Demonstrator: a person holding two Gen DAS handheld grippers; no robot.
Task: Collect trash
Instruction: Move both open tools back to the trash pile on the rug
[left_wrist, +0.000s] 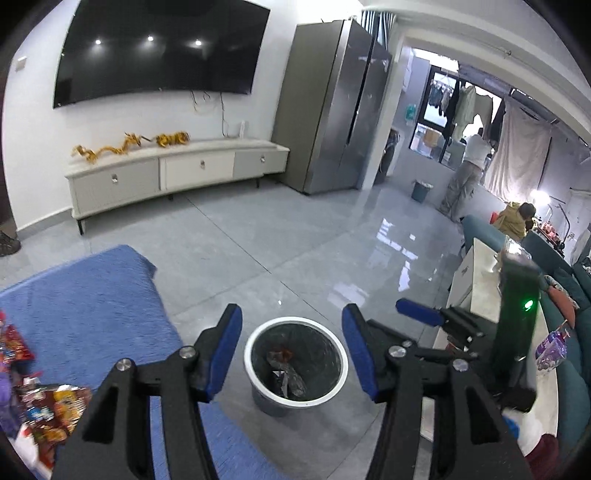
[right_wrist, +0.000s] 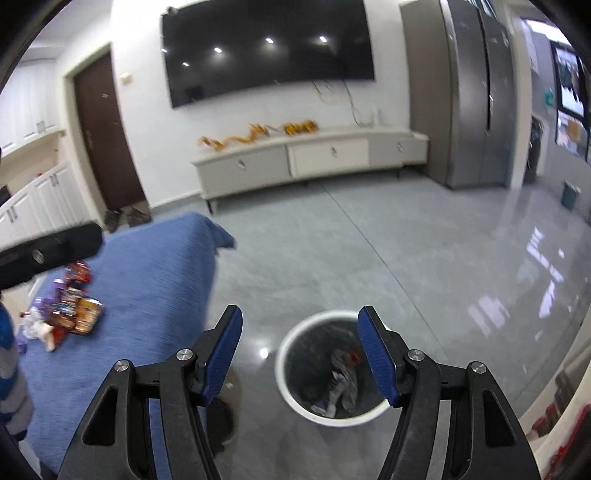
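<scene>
A white-rimmed trash bin (left_wrist: 343, 363) lined with a dark bag stands on the grey floor and holds crumpled wrappers (left_wrist: 286, 373). My left gripper (left_wrist: 291, 350) is open and empty, hovering above the bin. In the right wrist view the same bin (right_wrist: 284, 369) holds wrappers (right_wrist: 341, 384); my right gripper (right_wrist: 299, 354) is open and empty above its left rim. The right gripper also shows in the left wrist view (left_wrist: 424, 315). A pile of snack wrappers (left_wrist: 48, 410) lies on the blue cloth (left_wrist: 92, 302), also seen in the right wrist view (right_wrist: 70, 310).
A white TV cabinet (left_wrist: 177, 173) stands under a wall TV (left_wrist: 162, 48), with a grey fridge (left_wrist: 340, 107) to its right. A white table (left_wrist: 484, 295) and teal sofa (left_wrist: 576, 354) are at right. A second bin (left_wrist: 421, 190) and people are further back.
</scene>
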